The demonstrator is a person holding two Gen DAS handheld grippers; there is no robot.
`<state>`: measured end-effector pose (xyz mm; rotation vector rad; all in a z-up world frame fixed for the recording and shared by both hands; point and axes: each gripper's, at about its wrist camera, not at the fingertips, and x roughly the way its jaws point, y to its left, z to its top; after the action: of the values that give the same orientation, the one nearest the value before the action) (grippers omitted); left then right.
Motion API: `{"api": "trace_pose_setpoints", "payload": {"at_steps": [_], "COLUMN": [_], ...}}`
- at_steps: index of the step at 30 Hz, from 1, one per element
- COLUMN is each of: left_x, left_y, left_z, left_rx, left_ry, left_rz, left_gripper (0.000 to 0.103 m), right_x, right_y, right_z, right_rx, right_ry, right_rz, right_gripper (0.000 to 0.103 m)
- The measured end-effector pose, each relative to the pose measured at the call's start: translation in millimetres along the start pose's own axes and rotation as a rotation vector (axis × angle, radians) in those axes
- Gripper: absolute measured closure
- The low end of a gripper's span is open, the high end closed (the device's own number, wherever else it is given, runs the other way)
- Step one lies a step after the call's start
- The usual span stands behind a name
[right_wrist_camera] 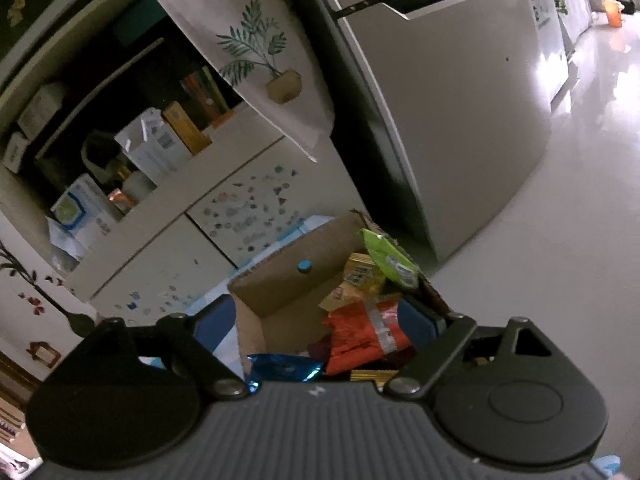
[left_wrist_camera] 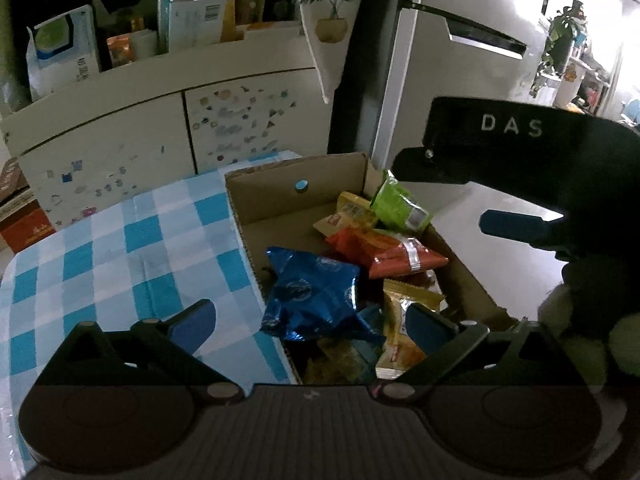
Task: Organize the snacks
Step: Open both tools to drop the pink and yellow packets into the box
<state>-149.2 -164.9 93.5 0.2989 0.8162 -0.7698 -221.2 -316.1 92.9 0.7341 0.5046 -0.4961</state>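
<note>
A cardboard box (left_wrist_camera: pixel 264 196) sits on the blue checked tablecloth (left_wrist_camera: pixel 120 248) and holds several snack packs: a blue foil bag (left_wrist_camera: pixel 316 292), an orange bag (left_wrist_camera: pixel 384 252), a green pack (left_wrist_camera: pixel 400 204) and yellow packs (left_wrist_camera: pixel 352 208). My left gripper (left_wrist_camera: pixel 312 320) is open above the box's near end, its fingers on either side of the blue bag. My right gripper (right_wrist_camera: pixel 316 320) is open and empty above the box (right_wrist_camera: pixel 276 284), over the orange bag (right_wrist_camera: pixel 368 336). It shows in the left wrist view (left_wrist_camera: pixel 516 224) at the right, beyond the box.
A white cabinet (left_wrist_camera: pixel 168 132) with stickers stands behind the table, with cartons and books on top. A grey fridge (right_wrist_camera: pixel 452 120) stands to the right, with a plant-print cloth (right_wrist_camera: pixel 260 60) hanging beside it. Pale floor (right_wrist_camera: pixel 560 260) lies beyond the table's right edge.
</note>
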Motion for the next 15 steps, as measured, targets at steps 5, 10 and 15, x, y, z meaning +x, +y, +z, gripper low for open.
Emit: {"api": "trace_pose_setpoints", "payload": {"at_steps": [5, 10, 15], "left_x": [-7.4, -11.7, -16.0], "left_y": [6.7, 16.2, 19.0], "left_z": [-2.1, -4.9, -7.7], "left_rx": [-0.017, -0.059, -0.060], "left_ry": [0.014, 0.036, 0.057], "left_rz": [0.044, 0.073, 0.102], "left_gripper": [0.000, 0.000, 0.000], "right_x": [0.5, 2.2, 0.4], "right_y": [-1.9, -5.4, -6.3], "right_z": [-1.6, -3.1, -6.6], "right_rx": [-0.006, -0.010, -0.038], "right_ry": [-0.005, 0.003, 0.004], "right_rz": [-0.047, -0.088, -0.124], "right_gripper": [0.012, 0.011, 0.011]}}
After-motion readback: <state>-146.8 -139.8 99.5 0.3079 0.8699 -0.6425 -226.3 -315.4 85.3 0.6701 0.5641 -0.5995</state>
